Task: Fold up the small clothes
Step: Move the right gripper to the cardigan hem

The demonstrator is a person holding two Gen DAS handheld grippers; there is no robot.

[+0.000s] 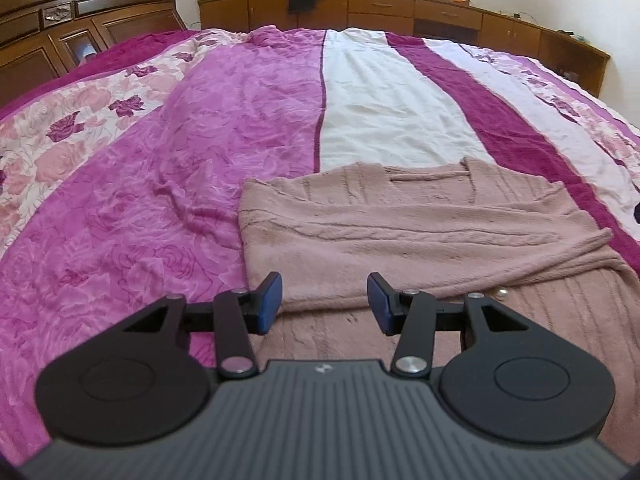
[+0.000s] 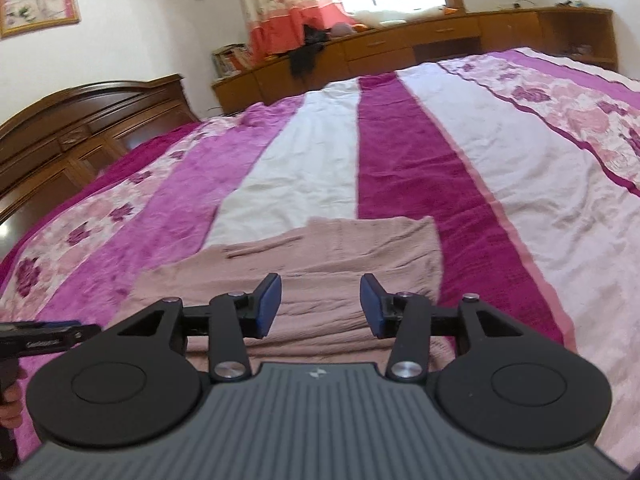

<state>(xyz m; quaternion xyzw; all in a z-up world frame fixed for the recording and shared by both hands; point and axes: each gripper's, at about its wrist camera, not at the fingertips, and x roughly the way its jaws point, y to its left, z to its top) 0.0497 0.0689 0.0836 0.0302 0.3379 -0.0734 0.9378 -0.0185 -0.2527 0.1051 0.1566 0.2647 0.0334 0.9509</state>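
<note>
A dusty pink knitted cardigan (image 1: 400,240) lies flat on the bed, with a sleeve folded across its front and two pale buttons (image 1: 502,293) showing. My left gripper (image 1: 324,304) hovers open over the cardigan's near left part, nothing between its blue pads (image 1: 270,300). In the right wrist view the same cardigan (image 2: 340,272) spreads ahead, and my right gripper (image 2: 320,306) stands open above its near edge, empty. The left gripper's body (image 2: 44,338) shows at the left edge of that view, held by a hand.
The bed cover (image 1: 180,140) is striped in purple, white, magenta and rose print. A dark wooden headboard (image 1: 60,12) rises at the left. A low wooden cabinet (image 1: 400,8) with books, clothes and plush toys runs along the far wall under a window.
</note>
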